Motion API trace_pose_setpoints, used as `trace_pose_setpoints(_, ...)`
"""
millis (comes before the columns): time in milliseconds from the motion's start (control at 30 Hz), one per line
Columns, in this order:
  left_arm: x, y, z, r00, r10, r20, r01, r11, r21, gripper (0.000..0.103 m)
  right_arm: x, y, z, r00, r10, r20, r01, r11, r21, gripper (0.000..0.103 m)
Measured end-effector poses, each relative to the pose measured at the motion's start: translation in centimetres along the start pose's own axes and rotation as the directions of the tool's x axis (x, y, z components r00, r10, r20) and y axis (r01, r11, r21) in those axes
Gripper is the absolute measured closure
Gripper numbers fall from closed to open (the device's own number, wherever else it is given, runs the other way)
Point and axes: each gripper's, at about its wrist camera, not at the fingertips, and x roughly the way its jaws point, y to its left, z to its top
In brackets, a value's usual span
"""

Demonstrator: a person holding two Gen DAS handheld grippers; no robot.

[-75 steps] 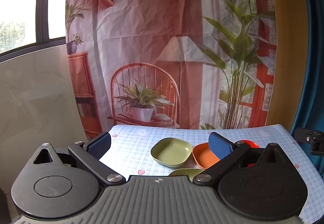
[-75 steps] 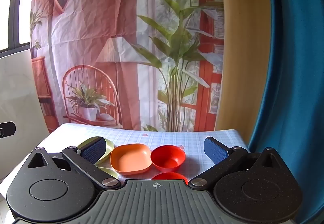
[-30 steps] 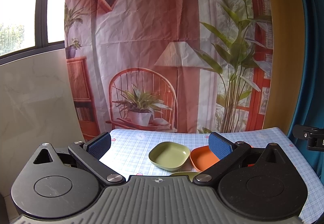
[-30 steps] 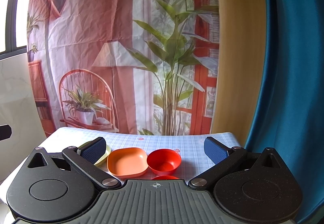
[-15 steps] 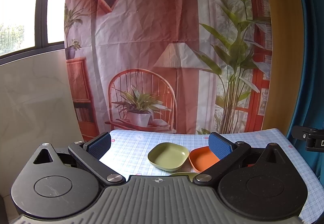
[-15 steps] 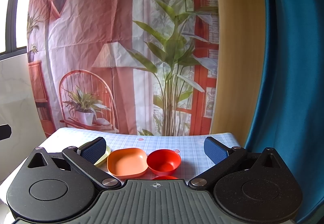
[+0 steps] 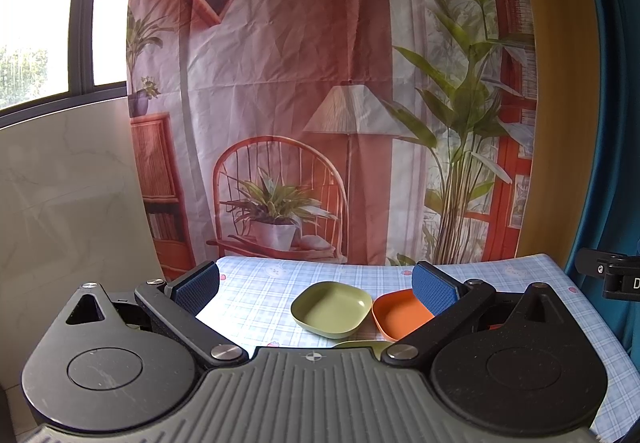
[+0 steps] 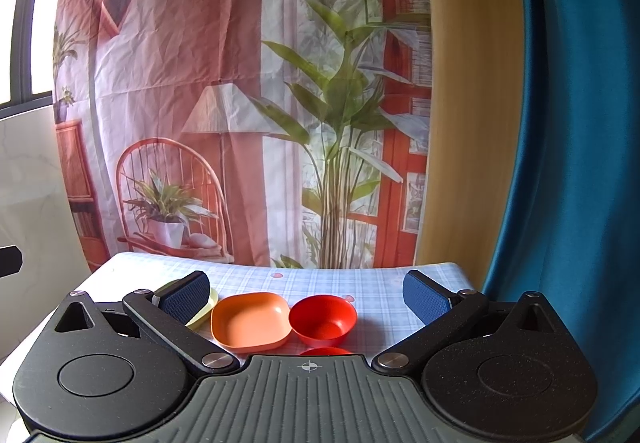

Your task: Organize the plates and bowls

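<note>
On the checked tablecloth (image 7: 260,295) sit an olive green square bowl (image 7: 331,308) and an orange square bowl (image 7: 400,314) side by side. My left gripper (image 7: 316,285) hovers above and short of them, open and empty. In the right wrist view the orange bowl (image 8: 251,321) lies left of a red round bowl (image 8: 323,319). A yellow-green dish (image 8: 206,309) peeks out behind the left finger. A second red piece (image 8: 325,351) and a green rim (image 7: 362,345) show just at the gripper bodies. My right gripper (image 8: 306,289) is open and empty.
A printed backdrop cloth (image 7: 320,103) hangs behind the table's far edge. A blue curtain (image 8: 572,163) stands at the right, a marble wall and window (image 7: 48,43) at the left. The other gripper's black body (image 7: 612,277) shows at the right edge.
Both grippers have pulled back and risen slightly, so the bowls sit lower and smaller in view. The bowls themselves have not moved. Both stay open.
</note>
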Motion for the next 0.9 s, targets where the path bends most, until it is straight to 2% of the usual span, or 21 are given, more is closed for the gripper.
trace_pose_setpoints(633, 0.4, -0.2, -0.5, 1.000, -0.012, -0.008, 0.012, 1.000, 0.014, 0.000, 0.2, 0.0, -0.4, 1.000, 0.011, 0.003, -0.011, 1.000, 0.013, 0.000)
trace_pose_setpoints(733, 0.7, -0.5, -0.9, 1.000, -0.002, -0.005, 0.002, 1.000, 0.028, 0.000, 0.2, -0.1, -0.6, 0.999, 0.029, 0.035, -0.030, 0.999, 0.024, 0.000)
trace_pose_setpoints(900, 1.9, -0.4, -2.1, 1.000, 0.004, 0.005, -0.004, 1.000, -0.009, 0.000, 2.0, 0.3, -2.6, 0.994, -0.005, 0.110, 0.006, 1.000, -0.010, 0.000)
